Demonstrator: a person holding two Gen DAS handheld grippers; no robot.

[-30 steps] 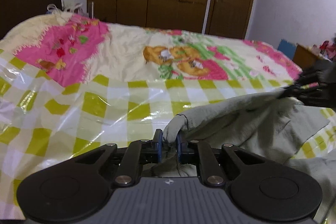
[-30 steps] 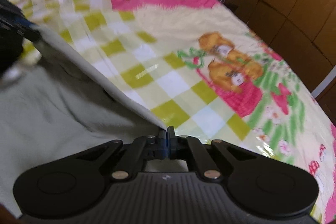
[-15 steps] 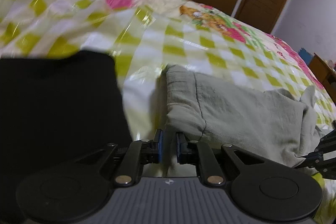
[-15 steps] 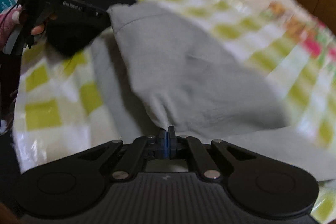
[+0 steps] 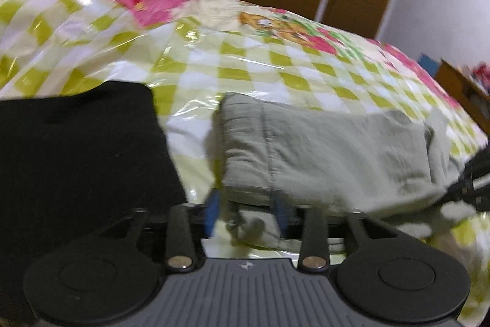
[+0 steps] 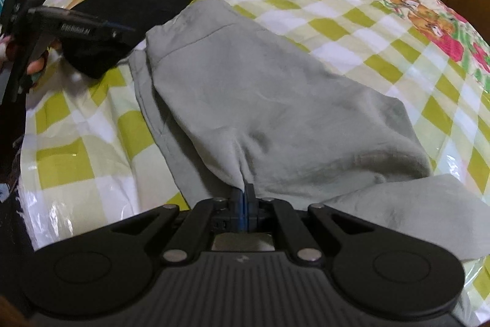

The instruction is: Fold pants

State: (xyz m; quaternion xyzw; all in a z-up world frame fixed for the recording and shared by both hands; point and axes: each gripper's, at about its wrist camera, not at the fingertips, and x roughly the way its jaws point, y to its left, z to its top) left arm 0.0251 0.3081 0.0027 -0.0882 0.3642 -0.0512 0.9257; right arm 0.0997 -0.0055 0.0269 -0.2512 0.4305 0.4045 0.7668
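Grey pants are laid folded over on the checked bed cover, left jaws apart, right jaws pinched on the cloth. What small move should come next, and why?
Probably open the right gripper. It is shut on a fold of the grey pants, which lie doubled over on the bed cover. The left gripper has just been opening, its pads off the cloth between them. Releasing the right corner would finish laying this fold.

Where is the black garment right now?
The black garment lies on the checked bed cover, upper left in the right wrist view, beside the grey pants.

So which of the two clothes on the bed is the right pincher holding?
The grey pants. The right gripper is pinched shut on their fabric, while the black garment lies apart, farther up the bed, untouched.
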